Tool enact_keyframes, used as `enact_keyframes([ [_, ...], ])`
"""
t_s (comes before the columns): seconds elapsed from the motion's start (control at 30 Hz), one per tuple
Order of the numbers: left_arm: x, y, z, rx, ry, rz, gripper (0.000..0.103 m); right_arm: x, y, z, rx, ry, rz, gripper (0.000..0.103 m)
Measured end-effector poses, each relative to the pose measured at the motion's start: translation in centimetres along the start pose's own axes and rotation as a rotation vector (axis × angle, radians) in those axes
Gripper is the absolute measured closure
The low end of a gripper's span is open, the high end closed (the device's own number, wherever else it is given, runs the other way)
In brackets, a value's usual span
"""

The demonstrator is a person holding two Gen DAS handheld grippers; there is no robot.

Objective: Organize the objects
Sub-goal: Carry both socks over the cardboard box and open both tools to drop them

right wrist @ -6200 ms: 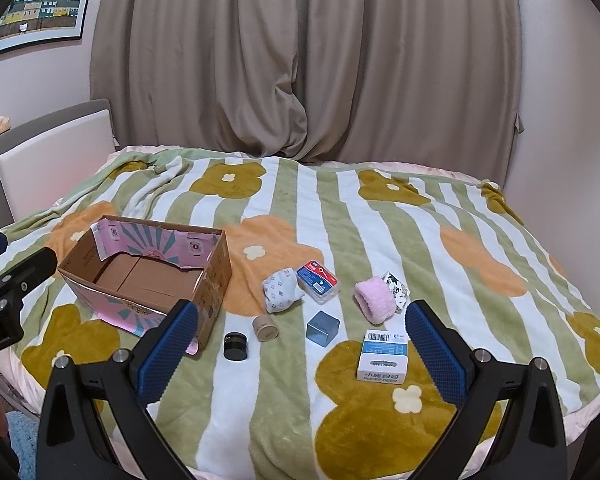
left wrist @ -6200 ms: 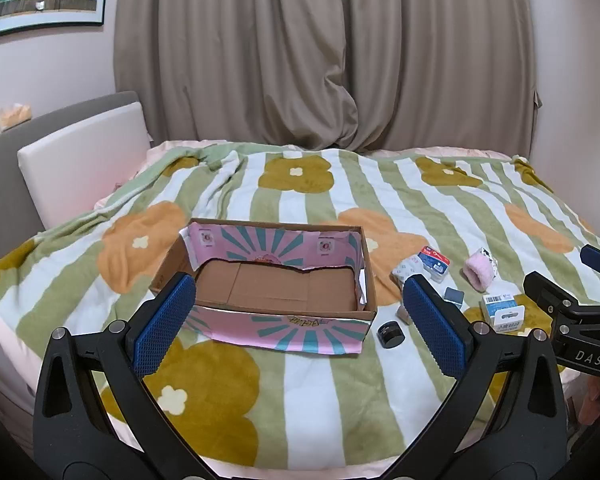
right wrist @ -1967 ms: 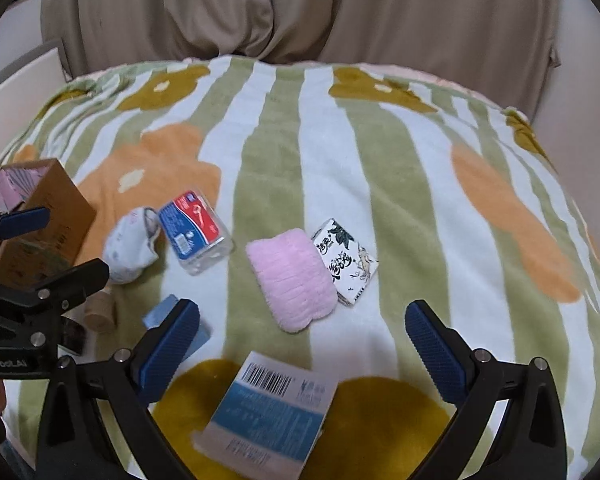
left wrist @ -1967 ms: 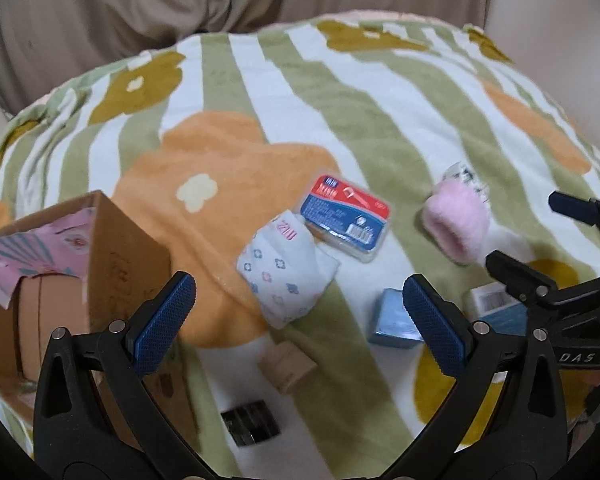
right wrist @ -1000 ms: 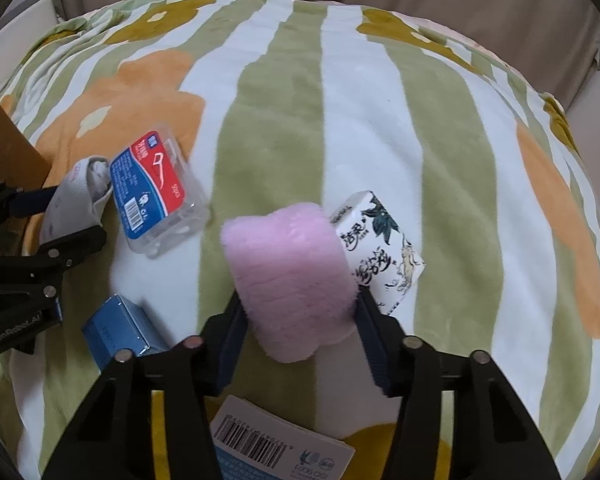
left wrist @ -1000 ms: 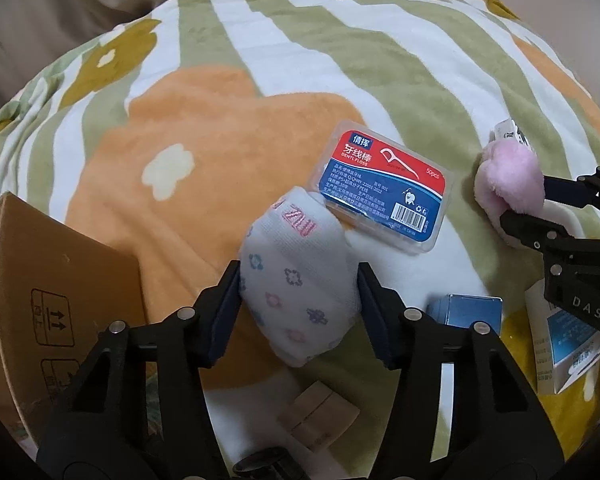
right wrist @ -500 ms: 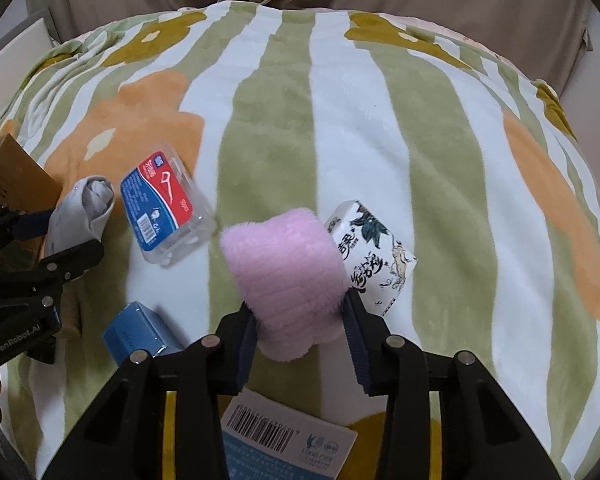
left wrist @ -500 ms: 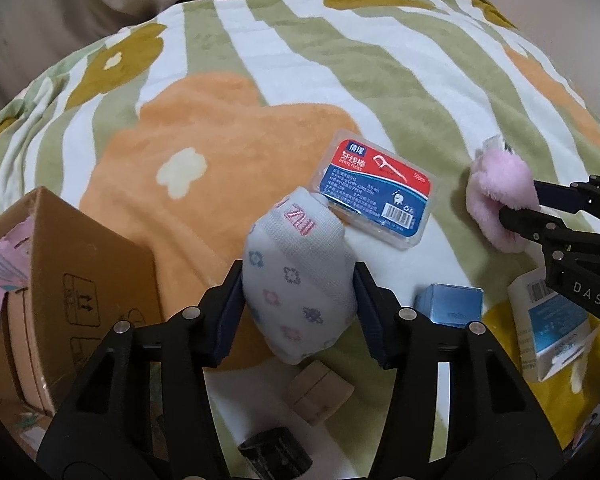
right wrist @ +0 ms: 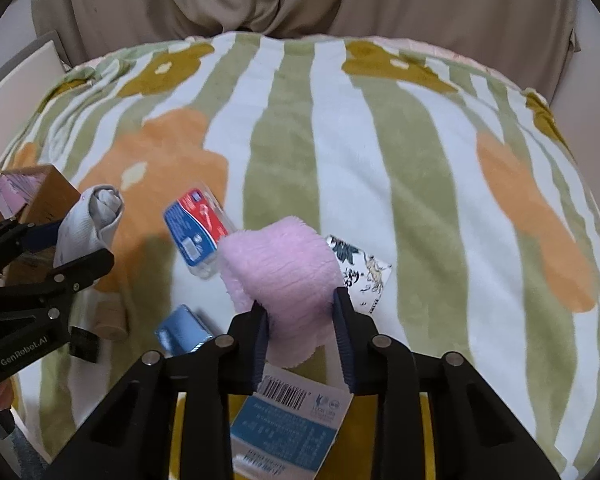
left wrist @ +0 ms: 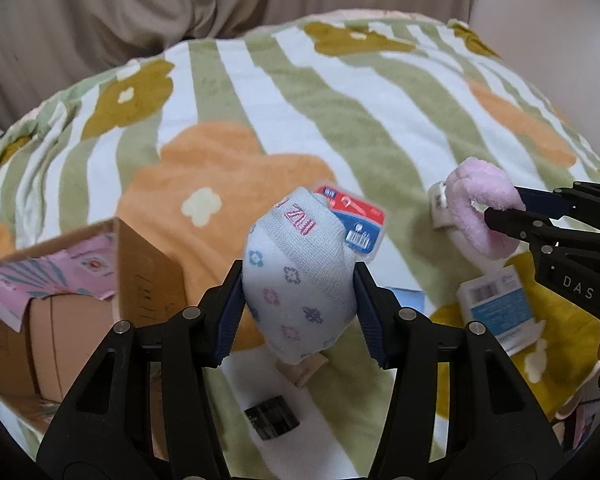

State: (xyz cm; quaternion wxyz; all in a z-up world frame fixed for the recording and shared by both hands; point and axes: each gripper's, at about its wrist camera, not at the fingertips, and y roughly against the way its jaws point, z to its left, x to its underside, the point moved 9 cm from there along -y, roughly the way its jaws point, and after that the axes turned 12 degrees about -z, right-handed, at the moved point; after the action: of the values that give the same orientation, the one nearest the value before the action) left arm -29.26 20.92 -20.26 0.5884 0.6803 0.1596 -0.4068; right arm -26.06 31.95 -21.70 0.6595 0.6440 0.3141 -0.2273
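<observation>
My left gripper [left wrist: 298, 300] is shut on a white sock roll [left wrist: 292, 256] with small flower prints, held clear above the striped blanket. The right wrist view shows that same sock roll [right wrist: 96, 216] at its left edge. My right gripper [right wrist: 300, 312] has its jaws closing tight on a pink fluffy roll [right wrist: 280, 264], squeezing it between the pads. That pink roll [left wrist: 476, 196] also hangs at the right of the left wrist view. An open cardboard box [left wrist: 148, 264] with a pink lining sits to the left of both.
On the blanket lie a red and blue floss case [right wrist: 196, 224], a printed tissue pack [right wrist: 360, 272], a small blue box [right wrist: 180, 332], a white and blue carton [right wrist: 284, 428], a tan wooden piece [right wrist: 110, 316] and a black cap [left wrist: 272, 422]. Curtains hang behind the bed.
Both grippers have risen from the blanket with their loads, the sock roll and the pink roll. The right jaws have drawn closer together on the pink roll.
</observation>
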Motion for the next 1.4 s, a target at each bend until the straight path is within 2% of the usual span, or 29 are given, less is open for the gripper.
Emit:
enact_keyframes([
  [0.37,-3.3,7.6,3.5,-0.037,0.019,-0.113,0.055,-4.6,6.4,3.5,-0.033,0.034,-0.108,0.075],
  [0.67,-3.7,13.5,10.9,-0.106,0.07,-0.162,0.055,-8.4,9.8,10.6,-0.115,0.092,-0.173,0.075],
  [0.97,-1.1,16.6,21.2,-0.2,0.127,-0.158,0.055,-10.0,9.0,19.8,-0.208,0.163,-0.16,0.075],
  [1.17,2.7,16.5,28.6,-0.243,0.173,-0.112,0.055,-9.3,6.2,26.3,-0.277,0.212,-0.091,0.075],
  [1.4,7.1,14.7,34.2,-0.272,0.203,-0.044,0.055,-7.1,2.4,32.8,-0.342,0.261,0.009,0.075],
])
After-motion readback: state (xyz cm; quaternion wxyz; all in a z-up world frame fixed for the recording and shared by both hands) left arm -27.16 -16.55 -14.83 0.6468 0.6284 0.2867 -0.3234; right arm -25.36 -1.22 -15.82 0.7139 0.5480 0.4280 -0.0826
